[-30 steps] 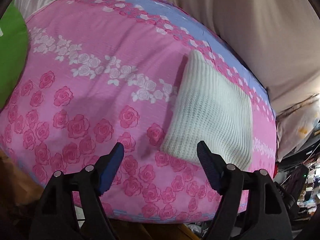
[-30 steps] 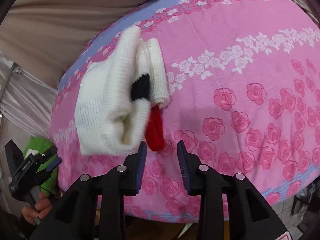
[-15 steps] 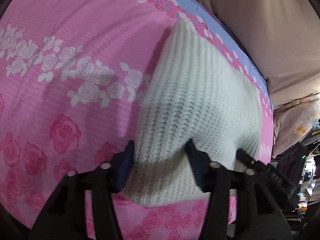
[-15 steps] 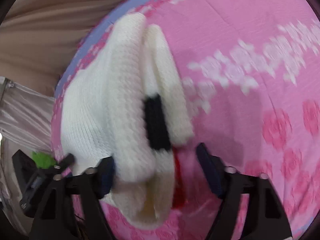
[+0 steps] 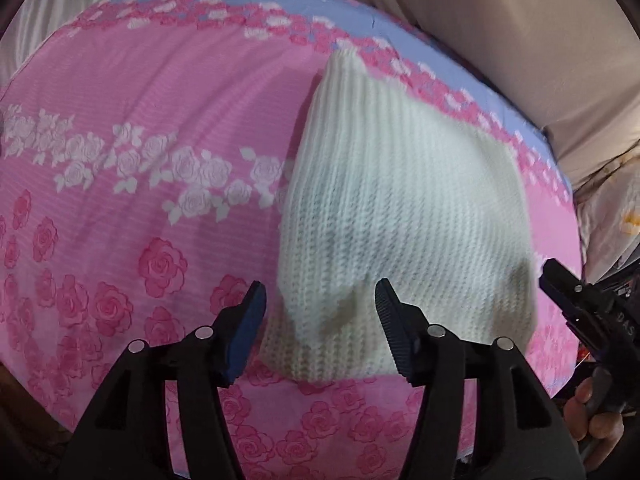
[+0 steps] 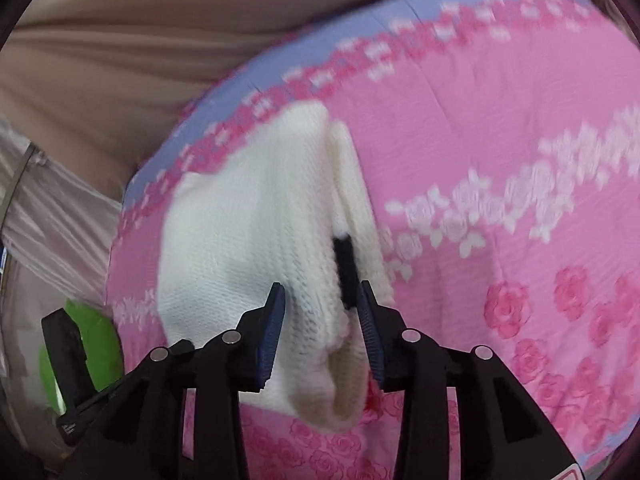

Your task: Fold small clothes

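Observation:
A small white knitted garment lies folded on a pink rose-print bedsheet. In the right wrist view the garment shows a black patch and a bit of red at its near edge. My left gripper is open, its jaws standing either side of the garment's near left corner, which sticks up between them. My right gripper is open around the garment's near folded edge, next to the black patch. The right gripper also shows at the right edge of the left wrist view.
A beige cloth lies behind the bed. A green object sits at the lower left in the right wrist view, beside the left gripper's body. Clutter and a pale pillow lie off the bed's right side.
Both grippers came in from the bed's edge to the garment. The left pulled back a little in the last half second; the right's jaws narrowed around the folded edge.

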`<state>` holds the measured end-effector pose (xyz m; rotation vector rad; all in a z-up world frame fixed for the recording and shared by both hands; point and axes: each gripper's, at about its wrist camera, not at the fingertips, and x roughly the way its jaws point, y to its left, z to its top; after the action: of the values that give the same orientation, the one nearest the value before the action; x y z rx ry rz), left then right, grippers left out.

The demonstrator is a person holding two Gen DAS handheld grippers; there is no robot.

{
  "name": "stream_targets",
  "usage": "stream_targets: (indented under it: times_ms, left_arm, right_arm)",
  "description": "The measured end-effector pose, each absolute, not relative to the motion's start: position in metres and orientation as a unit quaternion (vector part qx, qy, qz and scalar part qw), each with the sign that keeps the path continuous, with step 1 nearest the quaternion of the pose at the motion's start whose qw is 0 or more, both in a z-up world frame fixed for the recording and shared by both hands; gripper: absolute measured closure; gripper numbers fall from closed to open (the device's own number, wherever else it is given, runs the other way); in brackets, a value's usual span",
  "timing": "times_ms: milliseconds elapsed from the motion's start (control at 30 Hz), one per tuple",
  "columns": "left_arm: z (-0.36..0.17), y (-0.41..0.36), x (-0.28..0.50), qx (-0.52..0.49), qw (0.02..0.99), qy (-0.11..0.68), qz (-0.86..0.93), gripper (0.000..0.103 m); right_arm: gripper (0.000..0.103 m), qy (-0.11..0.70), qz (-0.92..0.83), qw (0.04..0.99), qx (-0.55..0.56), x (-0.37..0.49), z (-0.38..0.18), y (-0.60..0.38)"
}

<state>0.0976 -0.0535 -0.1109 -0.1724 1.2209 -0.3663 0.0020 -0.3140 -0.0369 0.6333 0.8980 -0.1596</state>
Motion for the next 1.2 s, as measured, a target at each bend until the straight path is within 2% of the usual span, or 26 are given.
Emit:
stream_targets:
  times_ms: [33, 100, 167, 233, 300, 400, 467, 500, 533, 633, 800, 867, 933, 1000, 1100, 1200]
  left_arm:
    - [-0.105, -0.053, 0.102, -0.089, 0.803, 0.564, -0.17, 0.046]
    - [-0.099, -0.055, 0.11, -0.099, 0.81, 0.554, -0.167, 0.04]
    - [-0.096, -0.059, 0.124, -0.1, 0.818, 0.543, -0.161, 0.04]
    - [-0.1, -0.062, 0.141, -0.086, 0.823, 0.543, -0.141, 0.041]
    - [-0.109, -0.068, 0.157, -0.055, 0.822, 0.553, -0.127, 0.039]
    - [-0.123, -0.074, 0.165, -0.034, 0.816, 0.565, -0.123, 0.037]
    - [-0.124, -0.076, 0.165, -0.026, 0.815, 0.567, -0.119, 0.031]
    - [-0.124, -0.077, 0.166, -0.026, 0.814, 0.568, -0.118, 0.031]
    - [-0.121, -0.076, 0.166, -0.029, 0.812, 0.57, -0.119, 0.031]
    - [-0.108, -0.067, 0.16, -0.042, 0.811, 0.571, -0.12, 0.033]
    - [-0.091, -0.067, 0.127, -0.015, 0.818, 0.559, -0.134, 0.034]
    - [-0.101, -0.074, 0.116, 0.013, 0.813, 0.567, -0.132, 0.034]
    - [-0.117, -0.08, 0.109, 0.032, 0.803, 0.583, -0.122, 0.034]
    - [-0.123, -0.081, 0.103, 0.041, 0.796, 0.592, -0.118, 0.035]
    - [-0.115, -0.077, 0.094, 0.046, 0.804, 0.581, -0.118, 0.035]
    - [-0.116, -0.074, 0.088, 0.056, 0.806, 0.579, -0.112, 0.035]
  right_arm:
    - [0.063, 0.43, -0.075, 0.852, 0.29, 0.008, -0.034, -0.312]
    - [0.053, 0.434, -0.075, 0.851, 0.284, 0.025, -0.037, -0.312]
    - [0.052, 0.452, -0.075, 0.84, 0.29, 0.048, -0.054, -0.319]
    - [0.087, 0.463, -0.073, 0.832, 0.298, 0.061, -0.062, -0.329]
    - [0.089, 0.426, -0.059, 0.848, 0.308, 0.055, -0.04, -0.326]
    - [0.09, 0.407, -0.059, 0.871, 0.269, 0.056, -0.022, -0.32]
    - [0.089, 0.463, -0.09, 0.842, 0.261, 0.06, -0.061, -0.326]
    - [0.085, 0.481, -0.087, 0.828, 0.276, 0.058, -0.082, -0.329]
    - [0.085, 0.458, -0.084, 0.829, 0.309, 0.049, -0.085, -0.336]
    - [0.082, 0.424, -0.1, 0.828, 0.354, 0.028, -0.055, -0.341]
    - [0.082, 0.403, -0.068, 0.868, 0.282, 0.0, -0.008, -0.308]
    - [0.082, 0.446, -0.075, 0.859, 0.24, -0.002, -0.029, -0.291]
    - [0.082, 0.504, -0.107, 0.834, 0.2, 0.002, -0.072, -0.283]
    - [0.082, 0.516, -0.112, 0.817, 0.23, -0.009, -0.095, -0.291]
    - [0.083, 0.482, -0.107, 0.829, 0.264, -0.02, -0.064, -0.294]
    - [0.083, 0.459, -0.104, 0.858, 0.207, -0.027, -0.036, -0.28]
